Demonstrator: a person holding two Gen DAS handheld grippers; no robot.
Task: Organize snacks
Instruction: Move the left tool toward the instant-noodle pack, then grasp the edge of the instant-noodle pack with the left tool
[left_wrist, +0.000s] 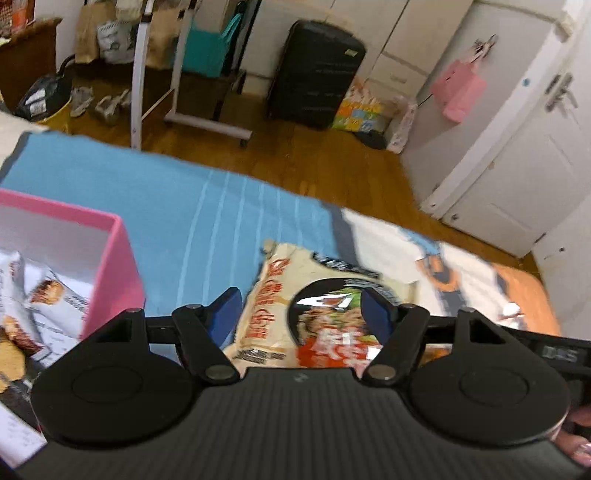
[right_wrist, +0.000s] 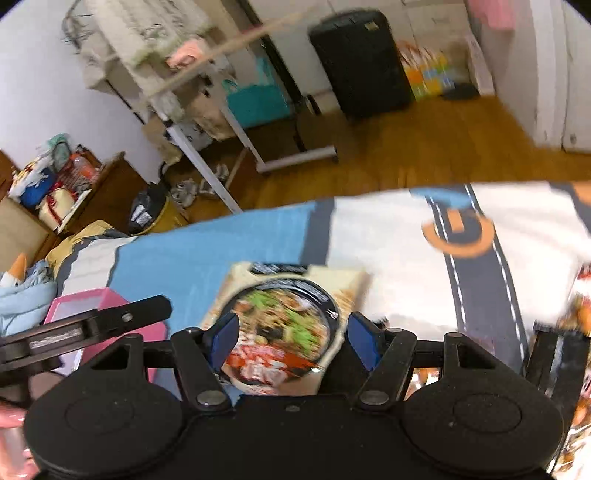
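Note:
A cream noodle packet (left_wrist: 325, 295) with a black bowl picture lies flat on the bed cover; it also shows in the right wrist view (right_wrist: 284, 314). My left gripper (left_wrist: 301, 315) is open, its blue pads wide apart above the packet. My right gripper (right_wrist: 291, 341) is open too, hovering over the same packet, pads on either side of it. A pink box (left_wrist: 114, 254) at the left holds several white snack packs (left_wrist: 40, 295). The box shows in the right wrist view (right_wrist: 88, 301) behind the left gripper's arm.
The bed has a blue, white and orange cover (left_wrist: 177, 206). More orange snack packets (right_wrist: 580, 306) lie at the right edge. Beyond the bed edge are wooden floor (left_wrist: 317, 158), a black suitcase (left_wrist: 314, 70) and a white rack (left_wrist: 207, 118).

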